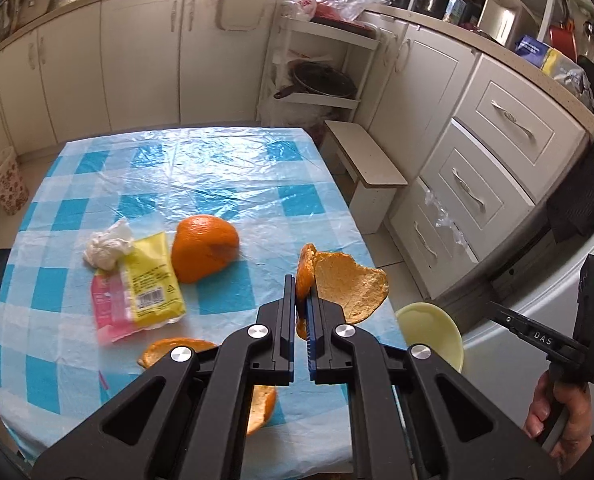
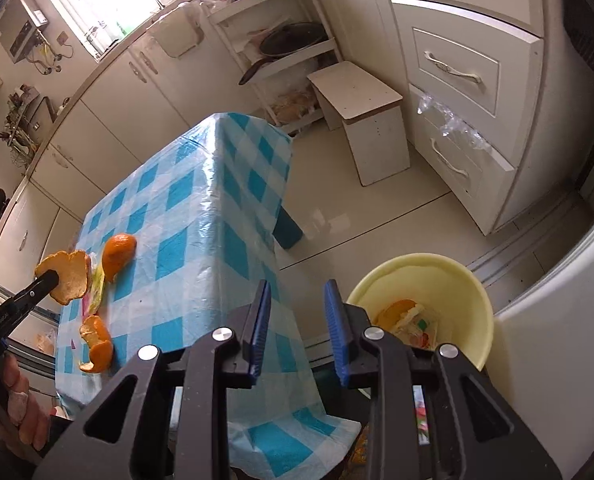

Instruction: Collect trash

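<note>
My left gripper (image 1: 302, 292) is shut on a piece of orange peel (image 1: 347, 284) and holds it above the table's right edge; it also shows in the right wrist view (image 2: 67, 282). On the blue checked table (image 1: 217, 176) lie a domed orange peel (image 1: 204, 247), a yellow and pink wrapper (image 1: 137, 292), a crumpled tissue (image 1: 109, 245) and more peel (image 1: 177, 351). A pale yellow bin (image 2: 449, 276) with trash inside stands on the floor right of the table; its rim shows in the left wrist view (image 1: 431, 330). My right gripper (image 2: 298, 292) is open and empty above the table's edge.
A white stool (image 2: 361, 116) stands beyond the table. White drawers (image 2: 457, 120) line the right wall. Cabinets (image 1: 137, 60) and a shelf rack with a pan (image 1: 321, 76) stand behind. A patterned basket (image 1: 5, 184) sits on the floor at left.
</note>
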`<action>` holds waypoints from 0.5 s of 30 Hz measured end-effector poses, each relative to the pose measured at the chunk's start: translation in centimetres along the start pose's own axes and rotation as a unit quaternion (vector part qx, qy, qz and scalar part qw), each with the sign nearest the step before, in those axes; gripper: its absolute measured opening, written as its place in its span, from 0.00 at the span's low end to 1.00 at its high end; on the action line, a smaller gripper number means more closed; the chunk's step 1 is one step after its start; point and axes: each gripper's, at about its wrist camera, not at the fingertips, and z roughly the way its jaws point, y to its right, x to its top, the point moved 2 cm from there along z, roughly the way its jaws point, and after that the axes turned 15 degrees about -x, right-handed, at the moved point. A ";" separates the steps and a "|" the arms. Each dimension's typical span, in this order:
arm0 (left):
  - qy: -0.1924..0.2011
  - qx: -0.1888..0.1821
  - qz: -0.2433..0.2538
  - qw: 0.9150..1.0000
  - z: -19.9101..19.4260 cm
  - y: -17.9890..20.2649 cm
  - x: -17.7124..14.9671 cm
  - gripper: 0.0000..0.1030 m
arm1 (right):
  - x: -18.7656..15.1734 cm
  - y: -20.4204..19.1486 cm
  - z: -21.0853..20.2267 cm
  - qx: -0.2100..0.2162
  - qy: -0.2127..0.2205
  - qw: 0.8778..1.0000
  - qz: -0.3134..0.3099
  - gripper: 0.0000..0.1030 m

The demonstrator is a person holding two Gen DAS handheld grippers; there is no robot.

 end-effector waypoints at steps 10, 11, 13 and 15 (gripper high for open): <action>-0.025 -0.020 0.025 0.999 2.4 3.4 -1.1 0.05 | 0.6 3.0 -1.6 0.016 0.019 0.999 0.036 0.28; -0.030 -0.027 0.026 0.999 2.8 3.9 -1.3 0.05 | 0.8 3.4 -2.1 0.021 0.025 0.999 0.043 0.29; -0.042 -0.042 0.030 0.998 3.7 5.1 -1.7 0.04 | 1.0 4.0 -3.3 0.030 0.032 0.997 0.056 0.30; -0.060 -0.062 0.038 0.996 5.1 6.8 -2.4 0.04 | 1.5 3.9 -5.5 0.032 0.050 0.997 0.048 0.35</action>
